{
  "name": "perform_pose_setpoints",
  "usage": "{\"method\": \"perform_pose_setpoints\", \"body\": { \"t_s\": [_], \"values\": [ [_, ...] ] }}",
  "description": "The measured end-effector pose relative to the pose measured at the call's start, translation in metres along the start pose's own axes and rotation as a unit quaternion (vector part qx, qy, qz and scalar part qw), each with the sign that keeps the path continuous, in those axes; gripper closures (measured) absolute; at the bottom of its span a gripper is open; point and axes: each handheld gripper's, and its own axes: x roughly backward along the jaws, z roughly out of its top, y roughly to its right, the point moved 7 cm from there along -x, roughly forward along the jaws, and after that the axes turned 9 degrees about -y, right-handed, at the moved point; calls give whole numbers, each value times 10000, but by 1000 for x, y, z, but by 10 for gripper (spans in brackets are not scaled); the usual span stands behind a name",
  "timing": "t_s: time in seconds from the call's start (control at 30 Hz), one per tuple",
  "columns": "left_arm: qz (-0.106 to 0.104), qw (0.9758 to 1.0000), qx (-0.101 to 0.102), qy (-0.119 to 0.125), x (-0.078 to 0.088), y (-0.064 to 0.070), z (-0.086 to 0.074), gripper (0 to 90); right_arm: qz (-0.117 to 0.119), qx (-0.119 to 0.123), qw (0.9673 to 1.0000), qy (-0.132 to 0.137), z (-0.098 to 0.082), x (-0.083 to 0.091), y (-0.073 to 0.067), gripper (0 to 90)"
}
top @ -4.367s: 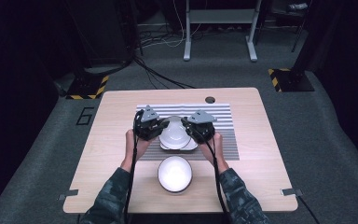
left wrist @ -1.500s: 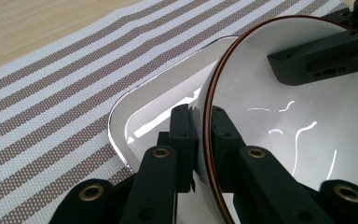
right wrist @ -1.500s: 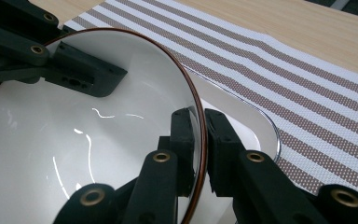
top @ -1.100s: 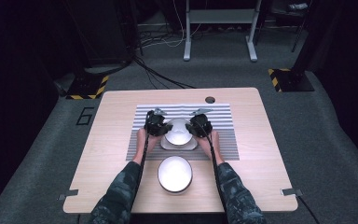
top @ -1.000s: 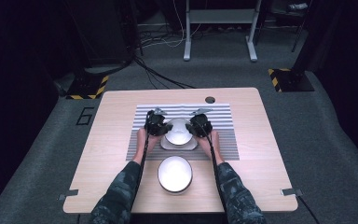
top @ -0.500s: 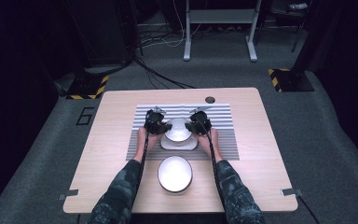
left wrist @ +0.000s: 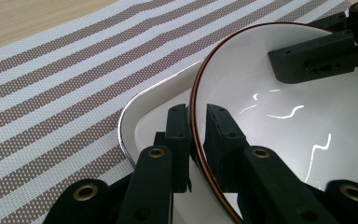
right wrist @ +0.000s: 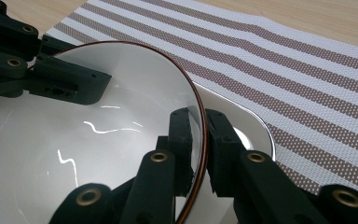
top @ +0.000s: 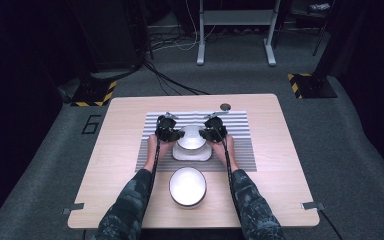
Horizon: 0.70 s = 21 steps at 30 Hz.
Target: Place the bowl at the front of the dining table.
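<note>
A white bowl with a thin brown rim (top: 191,136) is over a white square plate (top: 193,153) on the striped mat; I cannot tell whether it rests on the plate. My left gripper (top: 176,134) is shut on the bowl's left rim and my right gripper (top: 206,134) on its right rim. In the left gripper view the jaws straddle the rim of the bowl (left wrist: 279,121) above the plate's corner (left wrist: 144,119). In the right gripper view the bowl (right wrist: 98,140) is pinched the same way, with the plate (right wrist: 249,126) beneath it.
A second white bowl (top: 187,186) stands on the bare wood near the table's front edge, between the person's forearms. The striped mat (top: 235,150) spreads under the plate. A small dark round spot (top: 225,106) marks the table (top: 120,165) behind the mat.
Since 4.4 s ago both grippers have lowered the bowl and carried it slightly away over the plate. Over the last second almost nothing has moved.
</note>
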Motion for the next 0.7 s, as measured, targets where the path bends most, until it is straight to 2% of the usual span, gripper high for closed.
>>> {"method": "perform_pose_setpoints", "body": {
  "t_s": [0.2, 0.43, 0.5, 0.53, 0.6, 0.7],
  "values": [
    [29, 10000, -30, -21, 0, 0, 0, 787, 23, -25, 10000, 2, 0, 1, 0, 809],
    [-27, 10000, 34, 38, 3, 0, 0, 768, 17, -3, 10000, -36, -1, 2, 0, 802],
    [-53, 10000, 42, 39, 5, 1, 0, 754, 69, -99, 9999, -36, -2, 3, 0, 792],
    [-67, 10000, 52, 32, 5, 1, 0, 742, 54, -33, 10000, -2, -2, 3, 1, 785],
    [-119, 9999, 88, 4, 5, 1, -1, 712, 61, -46, 10000, 38, -1, 5, 0, 766],
    [-144, 9998, 135, 5, 7, 1, -1, 619, 45, -49, 9999, 96, -2, 8, 0, 712]
  ]
}}
